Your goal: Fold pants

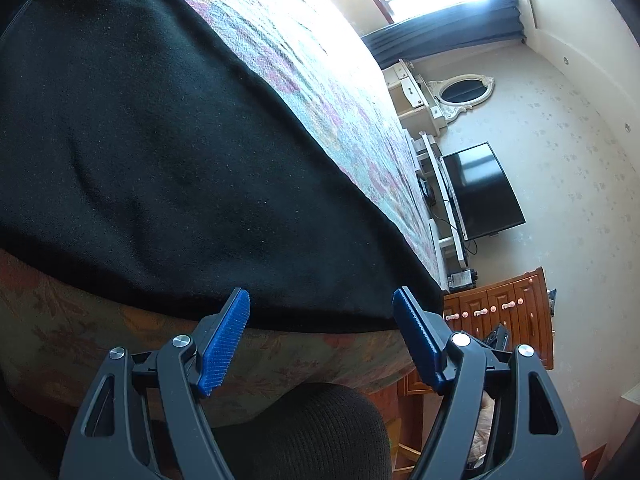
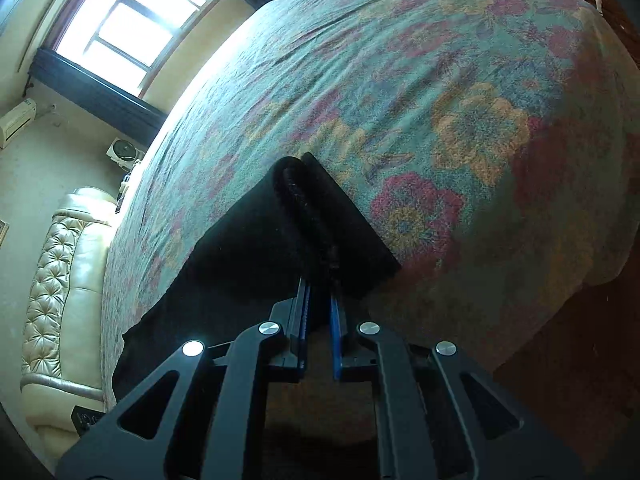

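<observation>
Floral bedspread [image 2: 460,92] carries the black pants [image 1: 140,152]. Right gripper [image 2: 318,300], angled downward, pinches a pants fold; only its view shows this. Left gripper [image 1: 322,312] hovers wide apart, empty, at the hem

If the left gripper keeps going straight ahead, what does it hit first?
Most likely the near edge of the black pants on the floral bedspread; the open left gripper points right at that hem, though depth is unclear.

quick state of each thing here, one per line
pants: spread flat on the bed, one end pinched up
left gripper: open, at the pants' edge, holding nothing
right gripper: shut on pants
bed cover: lying spread, lightly wrinkled
tv: screen dark
</observation>
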A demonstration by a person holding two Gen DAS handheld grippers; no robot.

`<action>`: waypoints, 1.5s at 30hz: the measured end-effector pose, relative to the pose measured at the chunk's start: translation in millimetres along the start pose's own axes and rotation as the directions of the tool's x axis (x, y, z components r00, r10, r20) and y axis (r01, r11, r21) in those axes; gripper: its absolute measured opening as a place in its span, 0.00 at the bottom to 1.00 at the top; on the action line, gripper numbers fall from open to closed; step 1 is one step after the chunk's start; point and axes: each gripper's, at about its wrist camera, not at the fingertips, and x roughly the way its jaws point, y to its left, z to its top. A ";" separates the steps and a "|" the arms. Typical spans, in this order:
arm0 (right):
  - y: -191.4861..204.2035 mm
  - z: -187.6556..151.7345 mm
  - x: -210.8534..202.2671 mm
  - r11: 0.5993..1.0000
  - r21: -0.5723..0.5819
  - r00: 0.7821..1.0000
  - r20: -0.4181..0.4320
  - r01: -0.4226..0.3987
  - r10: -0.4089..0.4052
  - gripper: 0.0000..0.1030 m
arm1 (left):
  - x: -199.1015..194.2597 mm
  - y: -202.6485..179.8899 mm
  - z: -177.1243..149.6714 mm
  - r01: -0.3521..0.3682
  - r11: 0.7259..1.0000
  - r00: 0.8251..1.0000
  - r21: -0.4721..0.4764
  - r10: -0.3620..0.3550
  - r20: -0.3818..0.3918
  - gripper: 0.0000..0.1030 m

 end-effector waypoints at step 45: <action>-37.4 55.2 23.4 0.939 0.003 0.910 -0.246 -0.345 0.335 0.72 | 19.4 -15.7 4.7 -0.048 0.994 0.999 0.095 0.050 -0.020 0.71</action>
